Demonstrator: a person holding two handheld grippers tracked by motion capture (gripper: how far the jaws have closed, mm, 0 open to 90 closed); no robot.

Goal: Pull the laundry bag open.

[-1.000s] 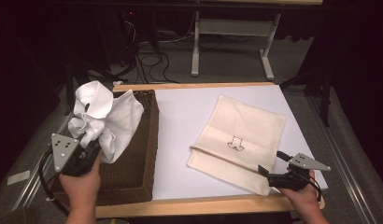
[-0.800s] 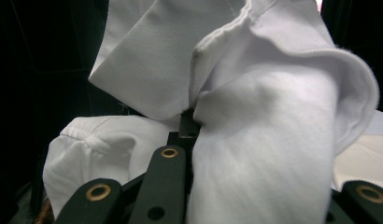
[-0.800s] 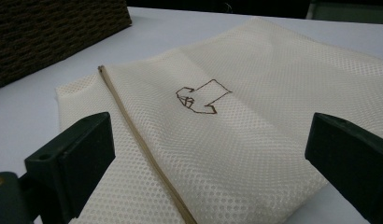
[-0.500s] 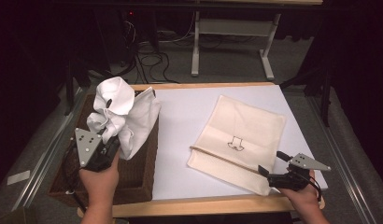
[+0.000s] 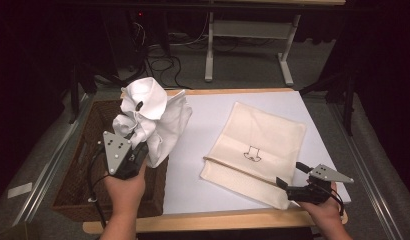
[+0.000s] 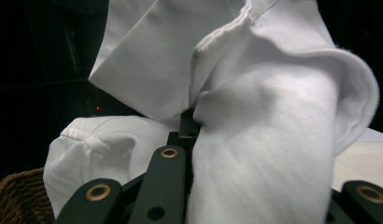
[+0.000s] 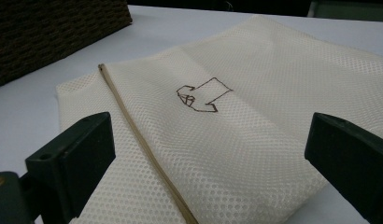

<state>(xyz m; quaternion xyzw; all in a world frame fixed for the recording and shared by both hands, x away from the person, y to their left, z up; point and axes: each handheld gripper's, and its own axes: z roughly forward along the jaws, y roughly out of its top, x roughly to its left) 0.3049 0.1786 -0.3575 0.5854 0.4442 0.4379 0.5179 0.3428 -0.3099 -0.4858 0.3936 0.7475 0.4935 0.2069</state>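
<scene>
Now the left gripper (image 5: 135, 150) has its jaws clamped on a bunched white garment (image 5: 153, 117), lifted above the wicker basket (image 5: 75, 192)'s right edge. Right of the basket lies the mesh laundry bag (image 5: 255, 150); the right gripper (image 5: 288, 182), jaws wide, waits at its corner. Next, I'd guess, opening that zipper (image 7: 143, 154).

One white garment (image 5: 153, 117), bunched, is clamped in the left tool (image 5: 127, 161). One cream mesh bag (image 5: 255, 152) with one zipper (image 7: 143, 149) and one small drawn mark (image 7: 201, 98) lies just ahead of the right tool (image 5: 293, 181). One wicker basket (image 5: 85, 192) sits beneath the left tool. Two tools, two hands, one bench (image 5: 203, 185).
</scene>
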